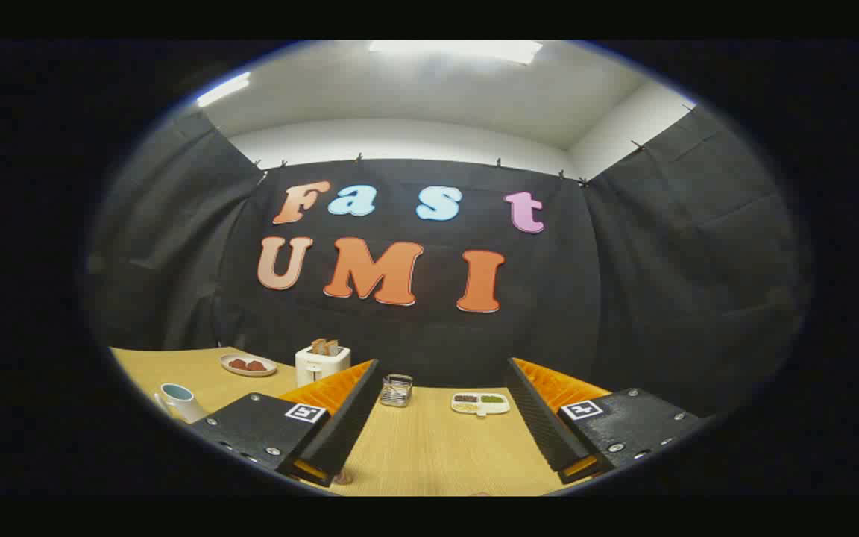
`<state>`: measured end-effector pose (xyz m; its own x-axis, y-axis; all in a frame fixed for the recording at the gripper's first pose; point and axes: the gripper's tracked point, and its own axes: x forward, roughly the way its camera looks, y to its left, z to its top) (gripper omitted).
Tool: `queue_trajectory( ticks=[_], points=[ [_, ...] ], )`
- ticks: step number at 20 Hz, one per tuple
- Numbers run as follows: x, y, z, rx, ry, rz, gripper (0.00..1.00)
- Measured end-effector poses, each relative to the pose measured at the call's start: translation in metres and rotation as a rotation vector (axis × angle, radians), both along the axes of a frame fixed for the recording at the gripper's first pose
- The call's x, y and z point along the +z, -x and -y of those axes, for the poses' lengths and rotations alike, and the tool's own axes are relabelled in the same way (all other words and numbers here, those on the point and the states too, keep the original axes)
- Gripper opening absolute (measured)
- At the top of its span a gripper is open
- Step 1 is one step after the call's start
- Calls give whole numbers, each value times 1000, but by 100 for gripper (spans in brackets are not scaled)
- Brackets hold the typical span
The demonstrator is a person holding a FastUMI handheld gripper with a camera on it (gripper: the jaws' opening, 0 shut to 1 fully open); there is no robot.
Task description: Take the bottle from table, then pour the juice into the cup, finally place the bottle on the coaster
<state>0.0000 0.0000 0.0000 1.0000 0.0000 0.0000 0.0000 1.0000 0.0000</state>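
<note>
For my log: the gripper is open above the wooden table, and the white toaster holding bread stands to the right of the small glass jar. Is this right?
Not quite. In the gripper view the white toaster holding bread stands to the left of the small glass jar, not the right. The gripper is open above the wooden table.

Wooden desk (429, 447) carrying, from left of frame to centre: a mug (180, 400), a plate of red pieces (248, 365), a toaster (321, 361), a wire holder (396, 390) and a divided dish (480, 403).

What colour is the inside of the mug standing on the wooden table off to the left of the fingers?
Light blue inside the white ceramic mug, seen in the gripper view. The gripper is open.
</note>
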Motion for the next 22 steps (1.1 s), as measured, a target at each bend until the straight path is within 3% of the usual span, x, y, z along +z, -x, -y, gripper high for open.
queue_trajectory(
  ticks=[16, 22],
  points=[
    [-11, -10, -2, 10, -44, -41, 98],
    [8, -14, -8, 26, -32, -18, 98]
  ],
)
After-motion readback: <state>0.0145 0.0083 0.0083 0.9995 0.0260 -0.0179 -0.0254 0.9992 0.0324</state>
